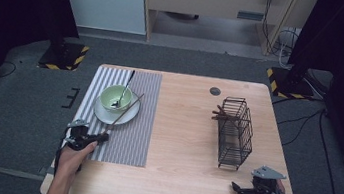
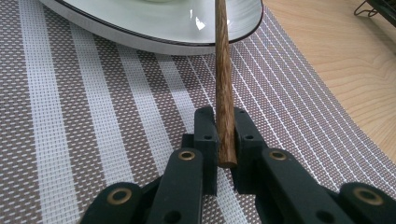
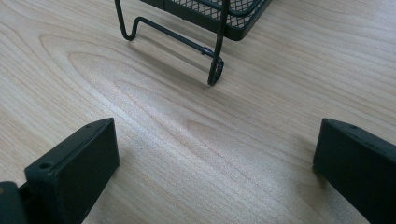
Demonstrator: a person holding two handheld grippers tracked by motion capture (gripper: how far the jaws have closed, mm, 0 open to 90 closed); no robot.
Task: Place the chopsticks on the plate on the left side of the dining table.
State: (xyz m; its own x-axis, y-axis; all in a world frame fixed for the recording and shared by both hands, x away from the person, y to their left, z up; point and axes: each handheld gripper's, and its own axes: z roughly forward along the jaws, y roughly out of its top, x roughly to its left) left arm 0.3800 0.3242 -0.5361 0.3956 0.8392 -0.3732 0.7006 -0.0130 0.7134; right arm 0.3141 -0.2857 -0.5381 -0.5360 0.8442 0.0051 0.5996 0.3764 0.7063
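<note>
Left gripper view, centre: left claw (image 2: 226, 140) clamped on the chopstick (image 2: 223, 70) end; light, stiff, smooth wood, likely to pivot. Right claw (image 3: 215, 163) stands apart.

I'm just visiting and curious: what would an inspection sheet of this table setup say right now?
Surface: wooden table, with a striped placemat on its left part.
Job's things: one brown chopstick clamped at its near end, its far end lying across the plate; green bowl on the plate with a spoon in it.
Clutter: black wire basket on the right, with brown sticks poking out.
Grippers: left gripper shut on the chopstick; right gripper open, nothing between its jaws, near the basket's foot.
Cables: several cables on the floor to the right.
Surroundings: grey carpet, wooden furniture behind.
</note>
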